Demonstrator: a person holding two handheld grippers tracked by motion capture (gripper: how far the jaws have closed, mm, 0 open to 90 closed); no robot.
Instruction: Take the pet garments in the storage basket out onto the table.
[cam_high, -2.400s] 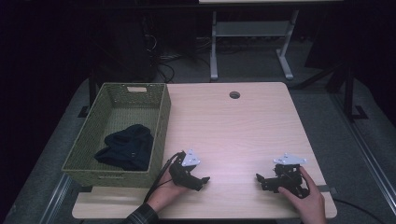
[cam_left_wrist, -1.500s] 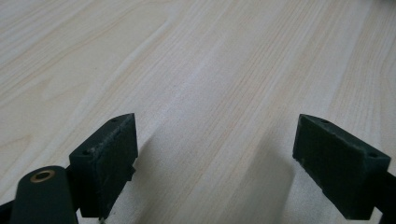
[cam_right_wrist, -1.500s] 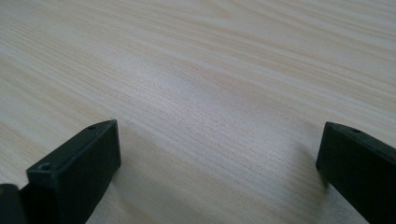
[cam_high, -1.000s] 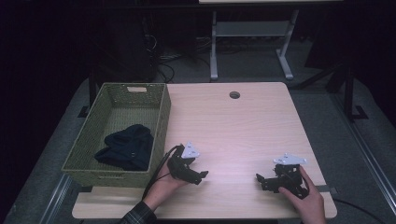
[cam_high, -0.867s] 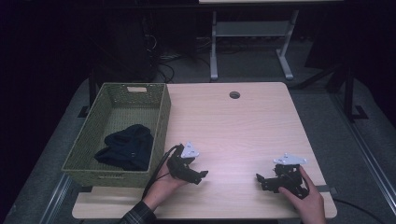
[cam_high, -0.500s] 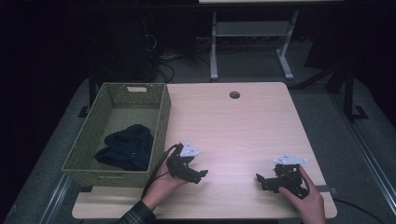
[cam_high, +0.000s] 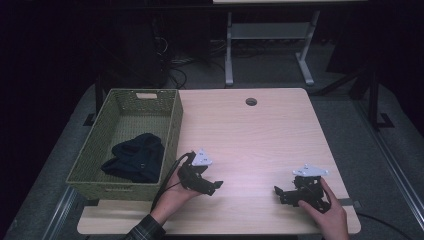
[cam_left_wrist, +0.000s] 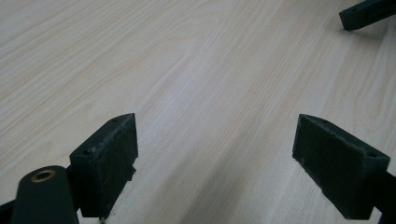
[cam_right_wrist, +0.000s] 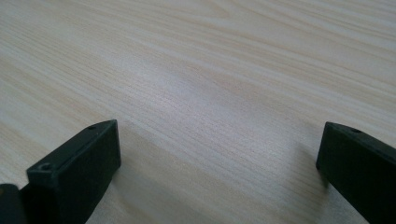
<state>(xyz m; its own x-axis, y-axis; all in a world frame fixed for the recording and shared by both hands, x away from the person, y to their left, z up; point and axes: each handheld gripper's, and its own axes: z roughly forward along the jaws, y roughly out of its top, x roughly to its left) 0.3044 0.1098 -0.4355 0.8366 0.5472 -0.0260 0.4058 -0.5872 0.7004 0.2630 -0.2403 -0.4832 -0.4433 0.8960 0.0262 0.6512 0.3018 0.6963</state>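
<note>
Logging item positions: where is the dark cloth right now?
In the high view, the dark cloth lies inside the woven basket at the table's left, beside the left gripper.

1. Light wood-grain tabletop (cam_high: 250, 135): bare from the near edge to the round cable hole (cam_high: 251, 101) at the far edge, open passage.
2. Green woven rectangular basket (cam_high: 172, 131) walls off the left side; dark crumpled cloth (cam_high: 135, 157) fills its near half.
3. Left gripper (cam_high: 212, 186) sits just beside the basket's right wall.
4. Right gripper (cam_high: 281, 194) is well apart from it, bare wood between.
</note>
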